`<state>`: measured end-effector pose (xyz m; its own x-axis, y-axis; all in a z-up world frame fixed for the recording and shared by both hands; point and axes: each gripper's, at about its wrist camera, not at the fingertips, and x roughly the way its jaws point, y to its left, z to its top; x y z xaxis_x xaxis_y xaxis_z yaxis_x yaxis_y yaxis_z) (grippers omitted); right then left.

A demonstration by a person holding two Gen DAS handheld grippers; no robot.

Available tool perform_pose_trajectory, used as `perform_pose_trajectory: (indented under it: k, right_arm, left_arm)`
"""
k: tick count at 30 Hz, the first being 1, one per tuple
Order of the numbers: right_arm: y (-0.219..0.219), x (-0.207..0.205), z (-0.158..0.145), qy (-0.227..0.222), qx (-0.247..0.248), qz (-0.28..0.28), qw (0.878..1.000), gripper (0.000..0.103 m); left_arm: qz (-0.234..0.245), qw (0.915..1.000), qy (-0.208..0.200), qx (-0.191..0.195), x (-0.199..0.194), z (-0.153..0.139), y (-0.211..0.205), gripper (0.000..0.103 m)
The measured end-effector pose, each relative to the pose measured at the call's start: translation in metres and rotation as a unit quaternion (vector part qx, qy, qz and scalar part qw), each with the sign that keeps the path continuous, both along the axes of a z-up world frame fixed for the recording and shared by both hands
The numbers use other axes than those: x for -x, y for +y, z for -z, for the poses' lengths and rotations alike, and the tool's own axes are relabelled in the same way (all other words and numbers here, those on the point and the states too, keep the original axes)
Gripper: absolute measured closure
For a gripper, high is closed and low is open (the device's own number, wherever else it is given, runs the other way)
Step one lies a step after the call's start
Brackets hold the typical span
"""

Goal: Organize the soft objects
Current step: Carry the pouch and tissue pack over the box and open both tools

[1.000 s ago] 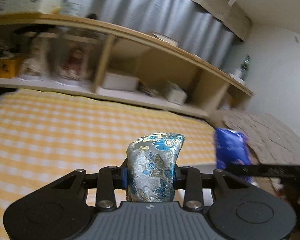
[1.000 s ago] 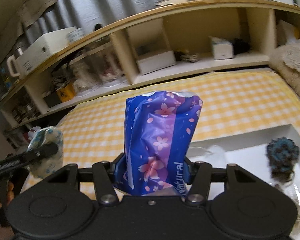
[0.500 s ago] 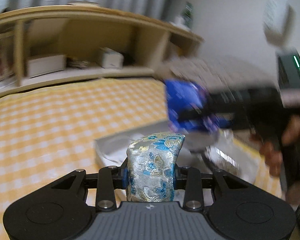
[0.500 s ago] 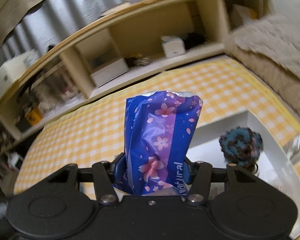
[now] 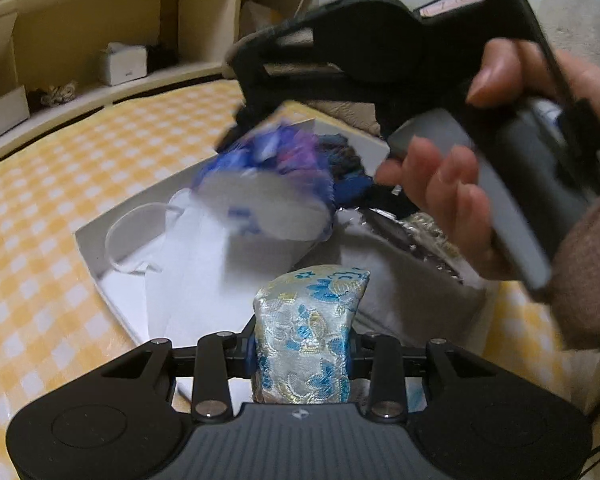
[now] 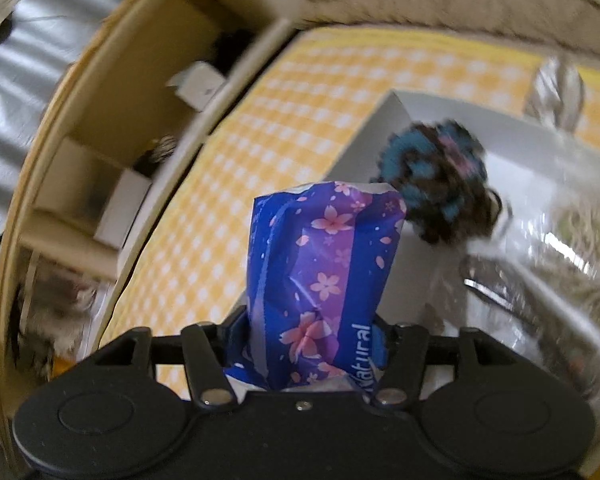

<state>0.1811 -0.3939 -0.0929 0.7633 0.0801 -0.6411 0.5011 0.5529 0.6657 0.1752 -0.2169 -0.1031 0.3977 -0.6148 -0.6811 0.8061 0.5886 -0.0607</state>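
The jaws of the left gripper (image 5: 302, 354) stood partly closed, clamped on one brocade pouch (image 5: 306, 336), poised over the near edge of the white box (image 5: 96, 264) on the checked cloth (image 5: 40, 184). Beyond it, a hand (image 5: 464, 184) carried the right gripper above the box, its blue pack a blur. One mask (image 5: 148, 236) lay inside.

Over to the right view: the right gripper (image 6: 306, 344) had just been opening its jaws, the one tissue pack (image 6: 320, 276) still standing between them, above the box beside one blue pompom (image 6: 436, 184). Best, probably, to lower it into a free spot before letting go fully, clear of the left gripper's path.
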Motion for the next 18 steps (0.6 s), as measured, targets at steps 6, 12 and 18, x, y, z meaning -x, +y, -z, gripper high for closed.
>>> perform_pose_trajectory:
  k: [6, 12, 18]
  right_arm:
    - [0.008, -0.015, -0.001, 0.009, -0.007, -0.064, 0.998, 0.014]
    - [0.009, -0.015, -0.002, 0.051, 0.044, -0.112, 0.991, 0.025]
    - [0.024, -0.039, 0.014, 0.013, -0.039, -0.18, 0.983, 0.03]
  left_arm:
    - [-0.012, 0.9999, 0.009, -0.002, -0.013, 0.009, 0.004, 0.065]
    - [0.002, 1.0, 0.004, -0.004, -0.014, 0.012, -0.003, 0.065]
    - [0.005, 1.0, 0.006, -0.004, -0.009, 0.011, -0.002, 0.065]
